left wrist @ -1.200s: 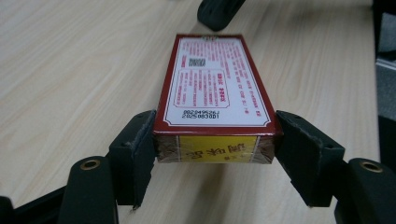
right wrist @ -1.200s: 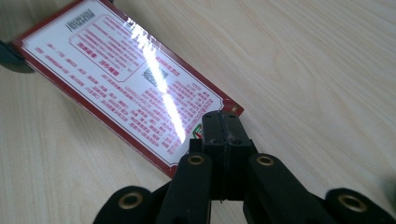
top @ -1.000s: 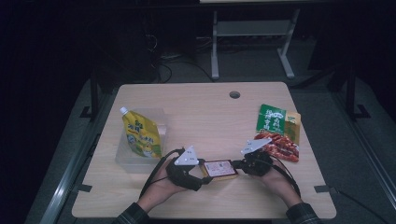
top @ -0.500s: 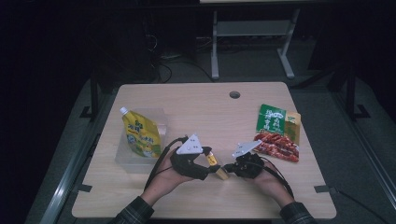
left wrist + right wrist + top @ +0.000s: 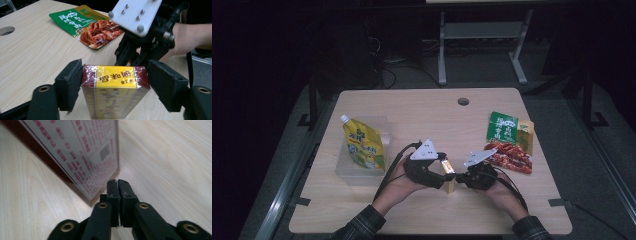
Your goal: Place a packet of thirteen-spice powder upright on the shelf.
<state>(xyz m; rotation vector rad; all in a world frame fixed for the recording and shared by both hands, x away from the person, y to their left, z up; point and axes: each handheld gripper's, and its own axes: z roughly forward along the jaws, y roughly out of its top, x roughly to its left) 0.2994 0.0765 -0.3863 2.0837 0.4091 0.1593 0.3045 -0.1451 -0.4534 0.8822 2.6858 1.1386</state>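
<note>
High view, item one: box [image 5: 450, 176], red and yellow, standing on edge near the front edge of the table [image 5: 422, 105], midway along it, between the two grippers.

Item two: left gripper [image 5: 438, 179]. Left gripper view shows its jaws spread to either side of the box [image 5: 115, 90]; the left pad looks to touch the box side, the right pad stands clear with a gap. The jaws have just been opening, box between them. Judged a release, or a loose bracket, not a firm grip.

Item three: right gripper [image 5: 462, 179]. Right gripper view shows its jaws pressed together on nothing, tips [image 5: 117, 185] just beside the lower corner of the box's printed face [image 5: 82, 152].

Item four: yellow pouch [image 5: 362, 144] in a clear tray [image 5: 346, 170], left side of the table. Green packet [image 5: 508, 131] with red food picture, right side. Neither is being handled.

Progress, as judged: box is set upright and rests on the table; whether it goes next to the tray or elsewhere cannot be read.

Obscured: box print too small to read from above; its base contact with the table is cut off in both gripper views; whether the right tips touch the box cannot be told; room beyond the table is dark.
</note>
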